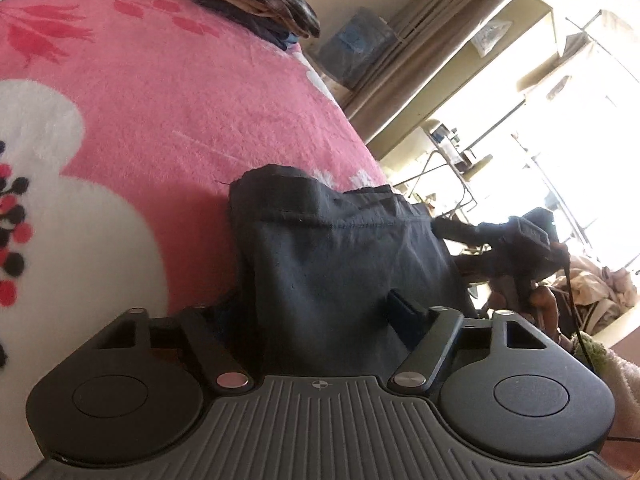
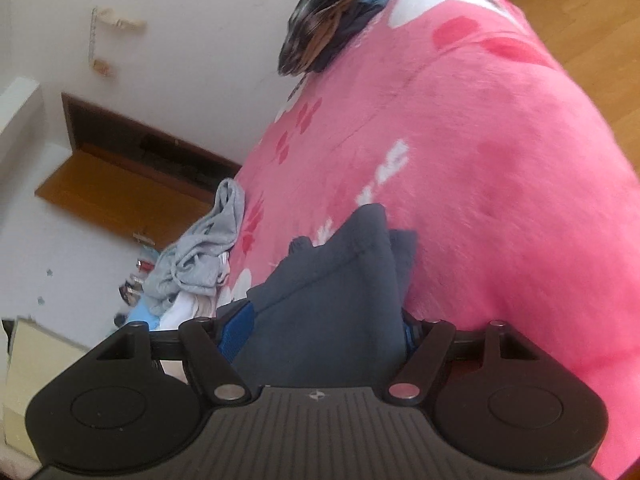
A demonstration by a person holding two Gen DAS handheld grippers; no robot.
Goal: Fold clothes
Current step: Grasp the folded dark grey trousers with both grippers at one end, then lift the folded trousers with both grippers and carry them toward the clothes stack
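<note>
A dark navy garment (image 1: 332, 264) is held up over the pink flowered bed blanket (image 1: 180, 92). My left gripper (image 1: 320, 312) is shut on the garment's near edge; the cloth covers most of its fingers. My right gripper shows in the left wrist view (image 1: 452, 228), gripping the garment's far edge. In the right wrist view my right gripper (image 2: 328, 320) is shut on the same navy garment (image 2: 336, 292), which bunches between its blue-padded fingers (image 2: 238, 330). The garment hangs stretched between both grippers just above the blanket (image 2: 480, 160).
A stack of folded clothes (image 1: 256, 4) lies at the far end of the bed, also in the right wrist view (image 2: 328, 20). A pile of grey and white clothes (image 2: 196, 256) lies at the bed's edge. Wooden floor (image 2: 580, 20) and a bright window (image 1: 560, 140) lie beyond.
</note>
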